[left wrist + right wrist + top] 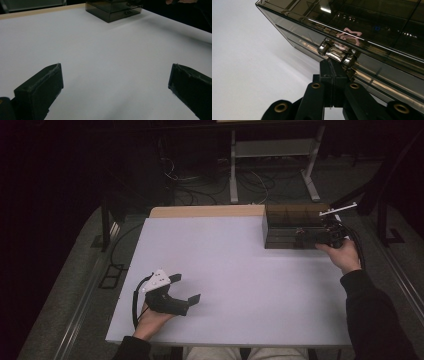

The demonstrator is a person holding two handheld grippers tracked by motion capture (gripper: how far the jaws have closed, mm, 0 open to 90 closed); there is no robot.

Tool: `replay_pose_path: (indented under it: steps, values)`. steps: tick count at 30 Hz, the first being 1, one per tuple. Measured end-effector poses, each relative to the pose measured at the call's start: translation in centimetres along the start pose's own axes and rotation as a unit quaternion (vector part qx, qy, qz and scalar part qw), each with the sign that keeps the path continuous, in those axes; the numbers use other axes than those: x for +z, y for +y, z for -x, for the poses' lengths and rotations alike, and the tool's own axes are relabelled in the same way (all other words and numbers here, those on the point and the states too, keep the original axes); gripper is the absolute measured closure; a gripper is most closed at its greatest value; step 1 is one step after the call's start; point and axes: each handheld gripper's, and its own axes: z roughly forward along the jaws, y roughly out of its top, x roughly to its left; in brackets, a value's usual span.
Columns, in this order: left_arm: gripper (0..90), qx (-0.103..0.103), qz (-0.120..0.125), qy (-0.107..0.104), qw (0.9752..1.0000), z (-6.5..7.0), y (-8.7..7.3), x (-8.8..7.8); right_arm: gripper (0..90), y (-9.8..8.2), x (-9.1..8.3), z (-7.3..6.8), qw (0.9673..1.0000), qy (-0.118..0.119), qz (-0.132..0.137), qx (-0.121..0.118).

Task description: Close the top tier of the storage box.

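A smoky, see-through drawer box with a chrome handle is met just ahead of the closed right gripper, whose tips seem pressed against the handle.

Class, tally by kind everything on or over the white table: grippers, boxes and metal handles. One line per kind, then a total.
Grippers: 2, the left gripper and the right gripper
Smoky clear drawer box: 1
Shiny metal handle on the box front: 1
Total: 4
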Motion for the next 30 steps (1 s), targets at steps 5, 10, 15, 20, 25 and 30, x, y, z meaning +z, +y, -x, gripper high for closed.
replay_pose_path:
  steps: [5, 10, 15, 20, 25, 30]
  values:
    - [0.0, -0.001, 0.001, 0.000, 1.0000, 0.0, 0.0, 0.0, 86.1, -0.1, -0.1, -0.2, 1.0000, 0.002, 0.004, 0.003]
    - [0.0, 0.001, 0.000, -0.002, 1.0000, 0.0, 0.0, 0.0, 84.7, -0.5, -0.3, -0.7, 0.9999, 0.011, 0.008, 0.003]
    - [0.0, 0.000, 0.001, -0.003, 1.0000, 0.1, 0.0, 0.0, 82.6, -1.3, -0.3, -1.2, 0.9997, 0.022, 0.013, 0.005]
    - [0.0, 0.000, 0.002, -0.004, 1.0000, 0.1, 0.0, 0.0, 79.5, -1.9, -0.5, -2.0, 0.9994, 0.029, 0.016, 0.002]
    - [0.0, 0.000, 0.001, -0.004, 1.0000, 0.2, 0.0, 0.0, 74.2, -2.5, -0.7, -2.9, 0.9992, 0.035, 0.019, -0.005]
    - [0.0, 0.000, 0.001, -0.005, 1.0000, 0.2, 0.0, 0.0, 67.3, -3.0, -1.1, -4.2, 0.9990, 0.032, 0.025, -0.017]
